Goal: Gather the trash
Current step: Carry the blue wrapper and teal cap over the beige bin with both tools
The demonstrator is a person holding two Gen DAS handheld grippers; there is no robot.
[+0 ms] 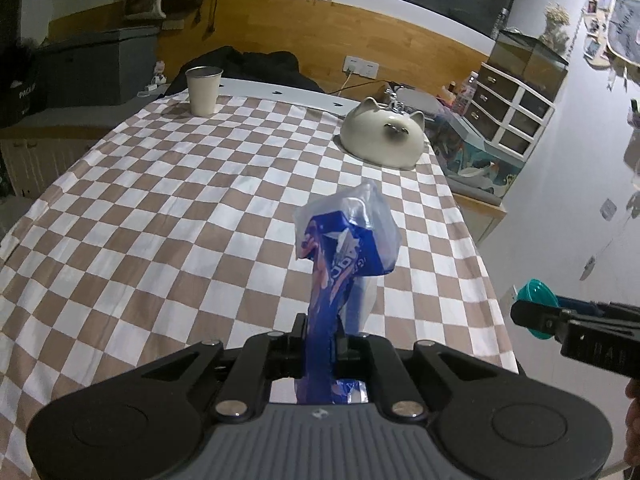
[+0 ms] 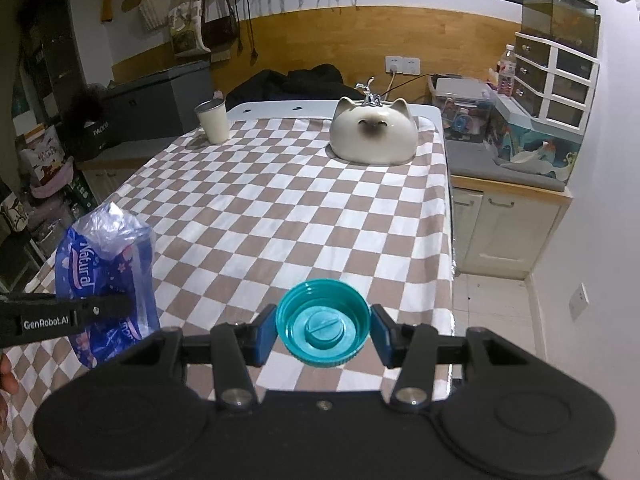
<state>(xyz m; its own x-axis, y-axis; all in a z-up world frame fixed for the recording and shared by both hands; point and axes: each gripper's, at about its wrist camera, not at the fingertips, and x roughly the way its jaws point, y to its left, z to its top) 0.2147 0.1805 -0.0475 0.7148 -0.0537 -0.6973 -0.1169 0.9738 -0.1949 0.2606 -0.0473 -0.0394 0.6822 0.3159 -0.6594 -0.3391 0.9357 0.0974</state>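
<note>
Nearest my left camera, the left tool [image 1: 320,340] is clamped tight on a blue plastic wrapper [image 1: 340,248], which stands up crumpled from between its jaws, above the near part of the desk [image 1: 160,220]. My right tool [image 2: 324,330] holds a teal bottle cap [image 2: 323,322] by its rim, open side facing the camera, both blue pads [image 2: 264,334] pressed against it, over the desk's near edge. In the right view I see the wrapper at the left, above the desk's near left side, with the left tool across it. A checkered cloth covers the desk. Toward the far left corner stands a cream cup [image 2: 214,120]; toward the far right corner rests a cat-shaped ceramic bowl [image 2: 374,132], upside down.
</note>
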